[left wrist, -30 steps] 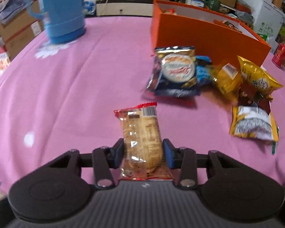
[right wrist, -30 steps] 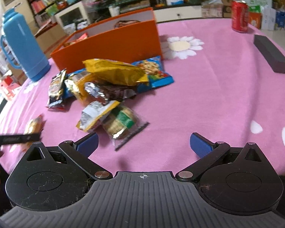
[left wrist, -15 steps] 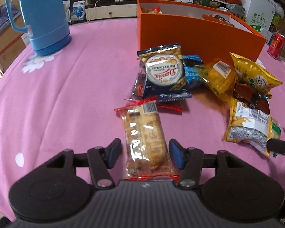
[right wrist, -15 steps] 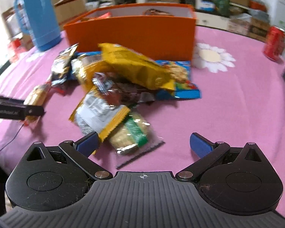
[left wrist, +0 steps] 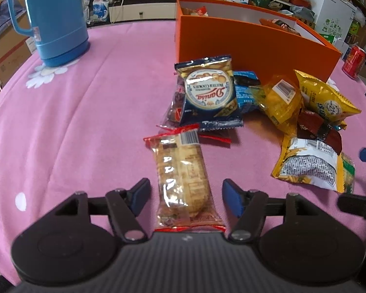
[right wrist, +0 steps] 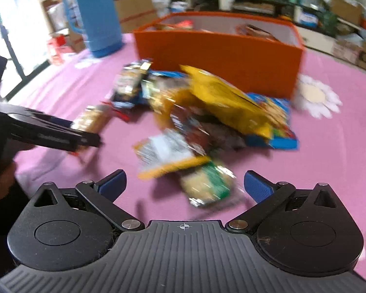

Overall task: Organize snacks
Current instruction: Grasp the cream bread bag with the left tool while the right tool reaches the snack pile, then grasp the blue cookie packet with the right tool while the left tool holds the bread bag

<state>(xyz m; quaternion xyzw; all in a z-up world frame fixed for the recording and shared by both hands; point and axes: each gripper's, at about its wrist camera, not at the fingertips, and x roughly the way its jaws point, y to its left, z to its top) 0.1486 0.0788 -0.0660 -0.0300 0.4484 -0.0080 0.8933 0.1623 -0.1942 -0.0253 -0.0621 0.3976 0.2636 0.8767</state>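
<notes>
Biscuit pack let go on the cloth, pile still to sort

Left hand-held gripper [left wrist: 186,196] is opening its jaws, and the blue pads stand clear on both sides of the clear-wrapped biscuit pack [left wrist: 183,180], which lies flat on the pink-clothed worktop [left wrist: 68,122] between them, its red-edged far end pointing at the snack pile. Nothing presses on the pack. The step in hand looks like a release: this pack is being laid down apart from the heap, on the near side of it.

Right hand-held gripper [right wrist: 185,185] hangs with its jaws wide apart and nothing clamped, over the near edge of the pile, where a green-and-clear cracker pack [right wrist: 207,185] lies just ahead of its pads; that view is blurred, so finer contact cannot be told.

Danisa butter cookie bag [left wrist: 208,92], several yellow packets and a dark wrapper lie bunched in front of the orange box [left wrist: 251,41], which already holds some snacks. A blue thermos [left wrist: 56,17] stands well apart.

Next, the left likely needs to back clear of the pack without dragging it, while the right settles over one packet and closes across its narrow width.
</notes>
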